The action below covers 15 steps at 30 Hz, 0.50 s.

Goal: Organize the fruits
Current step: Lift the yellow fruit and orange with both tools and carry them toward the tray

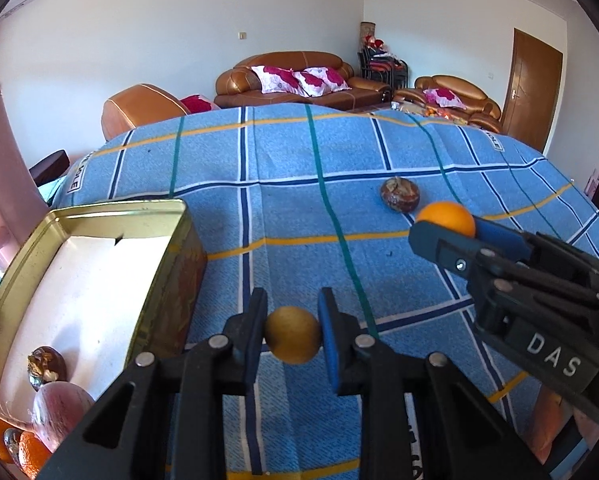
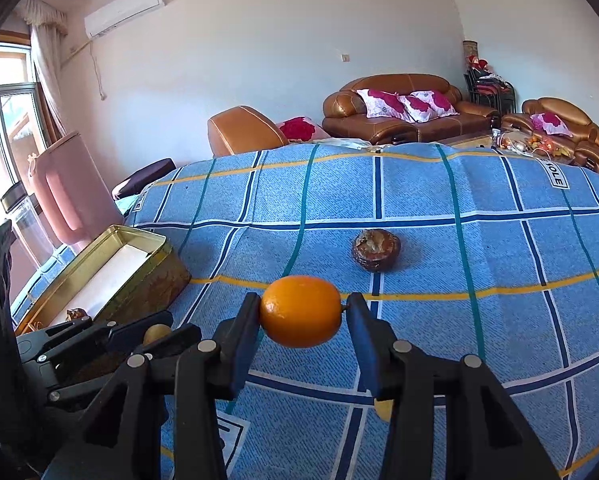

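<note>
Left hand-held gripper (image 1: 293,334) clamps a yellow fruit (image 1: 293,340) beside the tin's rim (image 1: 179,216); right (image 2: 301,312) clamps an orange (image 2: 301,311).

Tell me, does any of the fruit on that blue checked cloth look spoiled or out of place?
Yes. The dark brown fruit lying alone on the blue cloth looks mottled, with a dried, ragged top, as if past its best. A similar one already lies in the gold tin. The small yellow-brown fruit and the orange in the grippers look sound.

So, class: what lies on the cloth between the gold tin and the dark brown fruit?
Nothing: between the gold tin and the dark brown fruit, only bare checked cloth, clearest in the right wrist view.
</note>
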Motion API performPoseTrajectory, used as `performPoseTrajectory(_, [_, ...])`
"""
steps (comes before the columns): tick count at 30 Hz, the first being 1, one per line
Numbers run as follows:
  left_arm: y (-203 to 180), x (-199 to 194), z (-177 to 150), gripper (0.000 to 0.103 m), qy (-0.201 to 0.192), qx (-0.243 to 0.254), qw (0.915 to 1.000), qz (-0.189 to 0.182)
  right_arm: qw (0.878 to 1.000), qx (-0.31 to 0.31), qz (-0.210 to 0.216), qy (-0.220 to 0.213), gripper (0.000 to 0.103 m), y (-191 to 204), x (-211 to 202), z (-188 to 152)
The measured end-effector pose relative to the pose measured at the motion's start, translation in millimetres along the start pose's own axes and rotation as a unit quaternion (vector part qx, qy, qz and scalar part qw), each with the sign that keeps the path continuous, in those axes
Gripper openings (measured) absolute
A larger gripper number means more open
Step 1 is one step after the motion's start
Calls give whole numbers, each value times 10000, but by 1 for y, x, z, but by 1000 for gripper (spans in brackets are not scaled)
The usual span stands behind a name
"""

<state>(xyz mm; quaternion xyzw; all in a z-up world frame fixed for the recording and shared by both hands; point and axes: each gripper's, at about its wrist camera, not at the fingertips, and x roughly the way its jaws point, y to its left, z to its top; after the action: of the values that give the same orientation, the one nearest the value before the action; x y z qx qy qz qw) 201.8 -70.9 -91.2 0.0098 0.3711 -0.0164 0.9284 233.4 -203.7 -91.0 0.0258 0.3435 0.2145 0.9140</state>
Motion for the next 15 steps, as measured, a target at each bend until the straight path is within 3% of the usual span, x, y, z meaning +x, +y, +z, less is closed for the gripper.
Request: performPoseTrajectory(15, [6, -5, 3, 27, -268, -51, 9996, 100, 9990, -334, -73, -304, 46, 15, -11, -2])
